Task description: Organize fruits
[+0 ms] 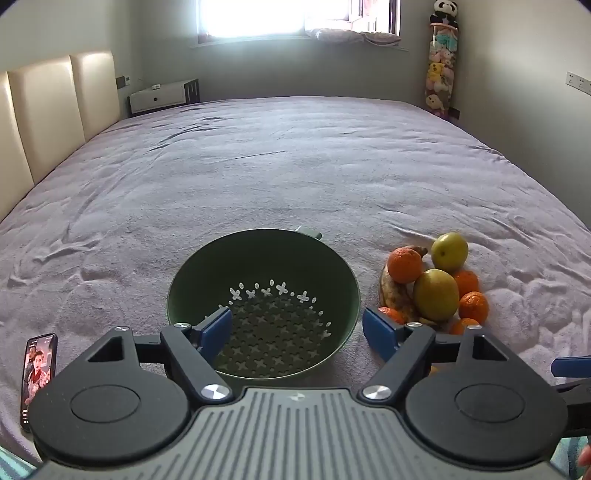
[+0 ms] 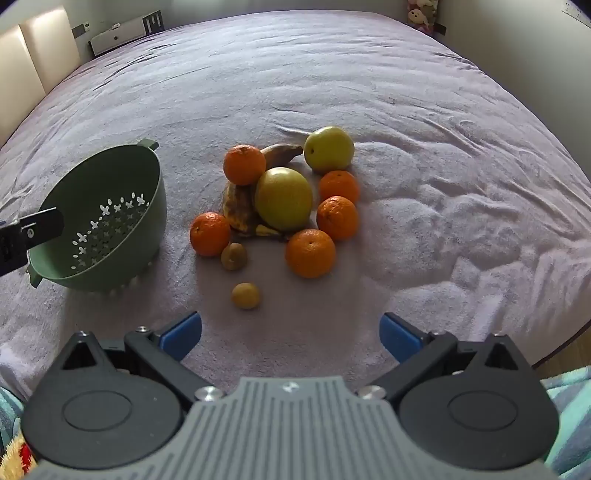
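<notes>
The left gripper [image 1: 297,332], black with blue pads, is held low over the near edge of the bed, its jaws spread wide and released, gripping nothing; its blue fingertips [image 1: 216,328] frame the near rim of the round green plastic colander [image 1: 184,295]. The right gripper [image 2: 290,334] hangs likewise over the near right part of the bed, jaws released and wide apart, holding nothing, pointed at the fruit pile just beyond it.

The green colander sits on the lilac fleecy bedspread [image 1: 258,166] with nothing inside it, its floor pierced by cross-shaped holes; in the right wrist view it tilts toward the left gripper. Right of it, apart from it, lies the fruit. Nearest is a small brownish-yellow round fruit [image 2: 245,295], then a small brown kiwi-like fruit [image 2: 233,255] touching an orange mandarin [image 2: 209,233]. Behind these a large yellow-green citrus [image 2: 283,198] rests against a spotted overripe banana [image 2: 236,206], with more mandarins [image 2: 310,253] clustered on the right side and one [image 2: 244,164] on top at the far left. Farthest is a yellow-green apple [image 2: 328,149].

A black smartphone [image 1: 38,373] with its screen lit lies at the near left. Cream padded headboard panels [image 1: 48,118] line the left side, a white bedside cabinet [image 1: 159,96] stands in the far left corner, a bright window [image 1: 258,18] fills the far wall, and a column of plush toys [image 1: 441,62] topped by a panda stands at the far right.
</notes>
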